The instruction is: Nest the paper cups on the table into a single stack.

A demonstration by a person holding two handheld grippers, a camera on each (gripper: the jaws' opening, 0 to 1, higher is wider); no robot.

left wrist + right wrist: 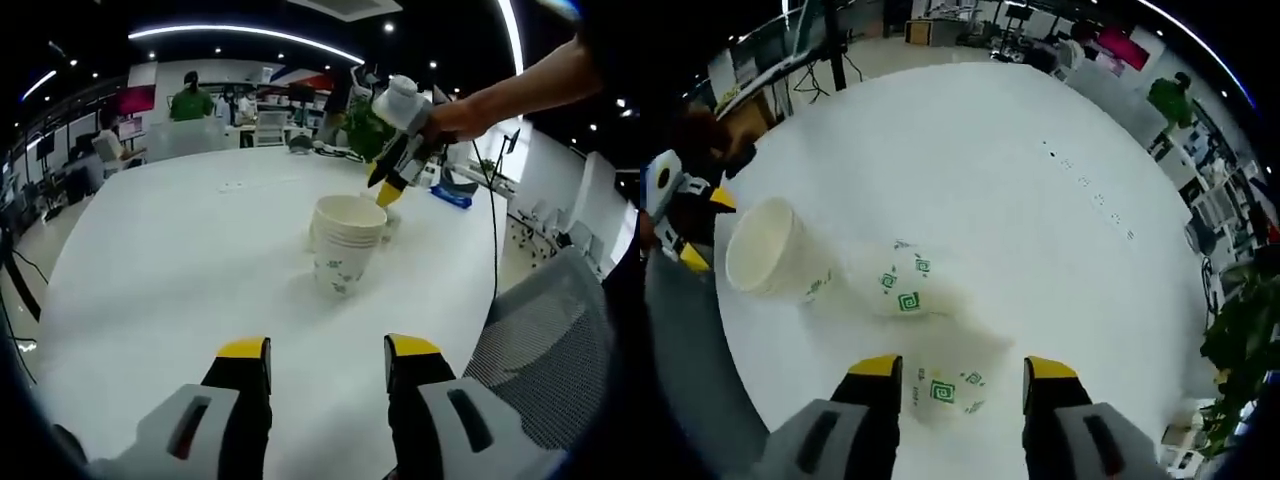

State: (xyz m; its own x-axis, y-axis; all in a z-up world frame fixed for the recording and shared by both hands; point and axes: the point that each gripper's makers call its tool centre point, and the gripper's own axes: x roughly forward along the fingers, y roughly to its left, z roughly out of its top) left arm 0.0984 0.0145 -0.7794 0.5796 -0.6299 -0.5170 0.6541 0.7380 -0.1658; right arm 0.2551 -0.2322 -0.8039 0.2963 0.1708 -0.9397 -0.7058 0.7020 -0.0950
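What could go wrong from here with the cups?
The right gripper hangs open over a single cup that stands close behind the stack. If it comes down off-centre, a finger may crush the thin rim or knock the cup over. The tall stack beside it could also be bumped and tip onto the table.

The room is a large open office with a dark ceiling (250, 12). A long curved light strip (245, 36) and many small spot lamps shine from it. The white worktop (180, 260) is wide and rounded. A grey mesh office chair (550, 340) stands at its right edge in the left gripper view. Behind the worktop there are desks, white walls and some people, one in a green top (190, 100). A green plant (1240, 340) shows near the worktop in the right gripper view. The floor (880, 55) is pale and shiny.
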